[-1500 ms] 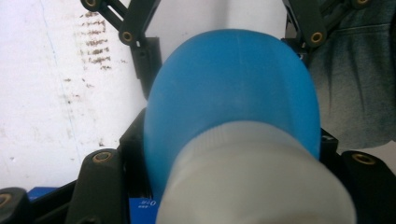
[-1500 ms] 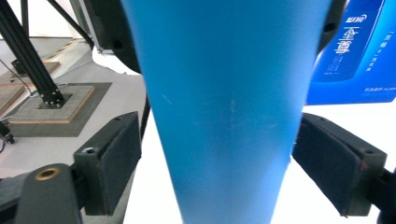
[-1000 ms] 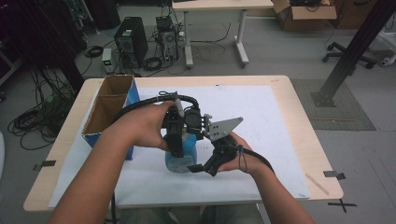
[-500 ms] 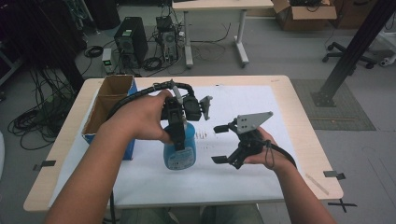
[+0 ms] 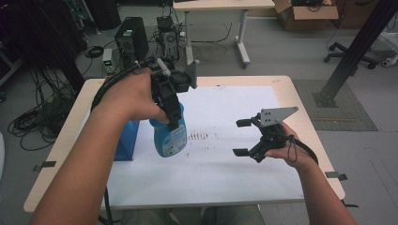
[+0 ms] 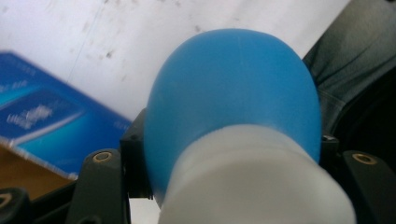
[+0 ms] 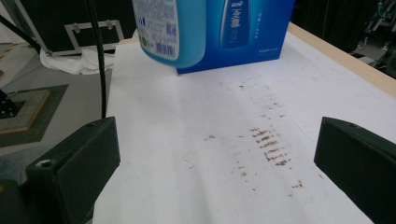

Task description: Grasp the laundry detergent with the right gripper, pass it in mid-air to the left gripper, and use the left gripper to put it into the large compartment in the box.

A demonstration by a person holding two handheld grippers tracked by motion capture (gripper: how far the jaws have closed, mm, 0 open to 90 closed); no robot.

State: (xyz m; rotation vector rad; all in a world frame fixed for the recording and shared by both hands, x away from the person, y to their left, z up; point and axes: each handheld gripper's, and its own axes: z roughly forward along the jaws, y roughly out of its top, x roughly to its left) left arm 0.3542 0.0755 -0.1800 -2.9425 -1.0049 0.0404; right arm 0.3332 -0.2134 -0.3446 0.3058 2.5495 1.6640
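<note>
The left gripper [image 5: 172, 119] is clamped on a blue bottle [image 5: 170, 137], its jaws pressed to either side just below the white neck. In the left gripper view the bottle [image 6: 233, 98] bulges out between the two black jaws, with the white sheet and a corner of the blue box [image 6: 42, 126] beyond it. The bottle hangs clear of the table [image 5: 300, 101] – the right gripper view shows its labelled bottom [image 7: 170, 30] floating above the white sheet [image 7: 196, 140], in front of the blue box [image 7: 247, 30]. From above, the bottle is over the left part of the sheet [image 5: 220, 164], just beside the blue box [image 5: 126, 140] that stands at the sheet's left edge. The right gripper [image 5: 240, 137] is well apart to the right, low over the sheet, its jaws spread wide with nothing between them – a patch of dark scuff marks [image 5: 201, 136] lies between it and the bottle.
</note>
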